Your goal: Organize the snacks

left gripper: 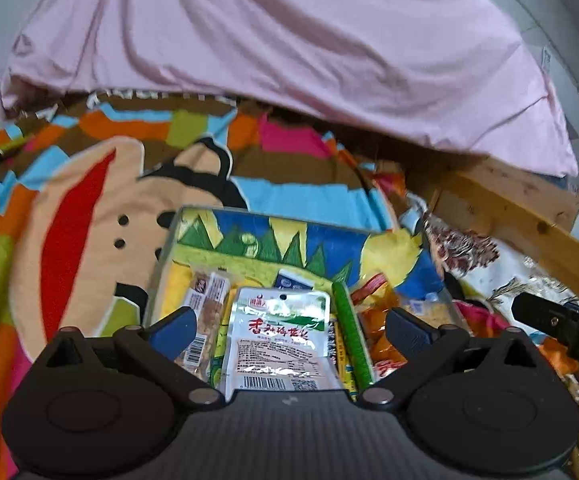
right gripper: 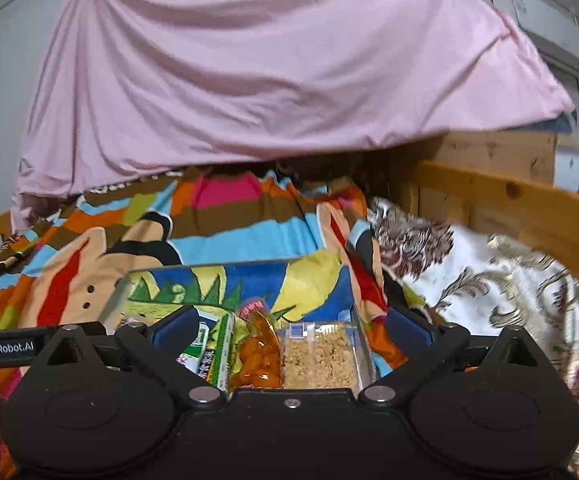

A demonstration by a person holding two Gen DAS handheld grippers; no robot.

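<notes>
Snack packets lie side by side in a clear tray [left gripper: 169,236]: white pouch [left gripper: 279,338], green stick [left gripper: 351,334], orange bag [right gripper: 259,360].

Both views are fisheye, each looking forward and slightly down along its own gripper, whose black body fills the bottom of the picture. The left wrist view sits close over the clear plastic box of snack packets [left gripper: 193,220], facing the far pink draped sheet [left gripper: 289,40] across the bright cartoon-print blanket [left gripper: 89,208]. The right wrist view sits just right of it, equally near the clear plastic box of snack packets [right gripper: 125,284], taking in more of the wooden bed rail [right gripper: 509,196] on the right. Both share the box, blanket and pink draped sheet [right gripper: 269,60]; each catches the other gripper at its edge.
</notes>
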